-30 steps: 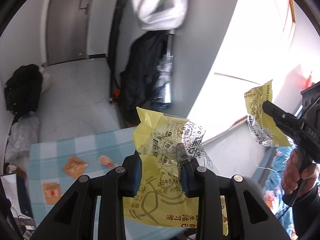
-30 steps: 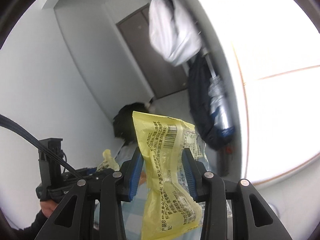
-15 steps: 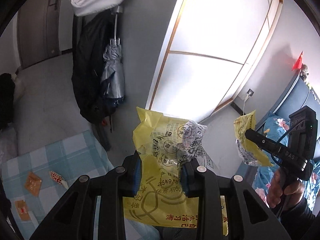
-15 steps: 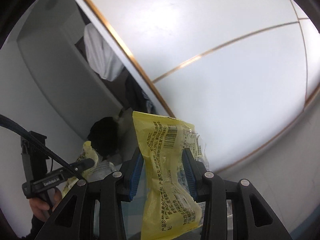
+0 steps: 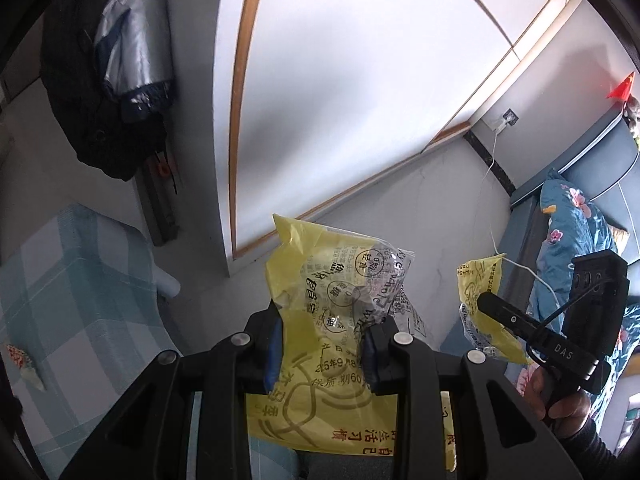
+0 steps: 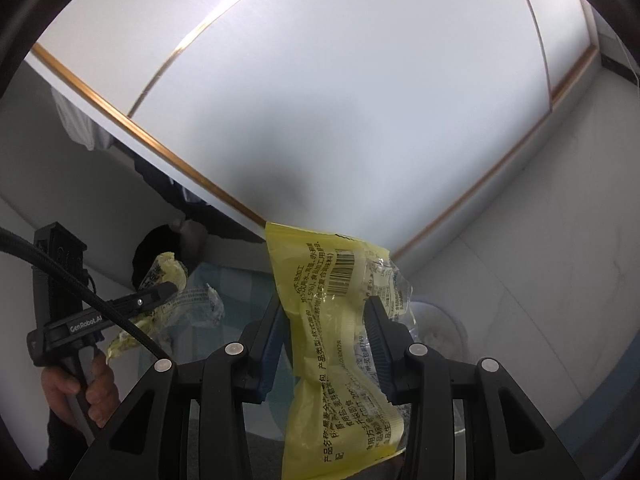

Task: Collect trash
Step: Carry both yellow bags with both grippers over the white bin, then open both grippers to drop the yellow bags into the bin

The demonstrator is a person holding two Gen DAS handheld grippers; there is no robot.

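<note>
Two wrappers stayed clenched, left tongs [image 5: 322,346] and right tongs [image 6: 326,340] swinging off tabletop [image 5: 76,292]; bin [image 6: 438,326] neared.

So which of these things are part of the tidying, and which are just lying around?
Part of the job:
- yellow wrapper in left gripper
- yellow wrapper in right gripper
- small wrapper on checked tablecloth

Just there:
- hanging coats
- floral bedding

Yellow wrapper [image 6: 344,360] bottom cut off; bin [image 6: 440,324] mostly hidden.
</note>
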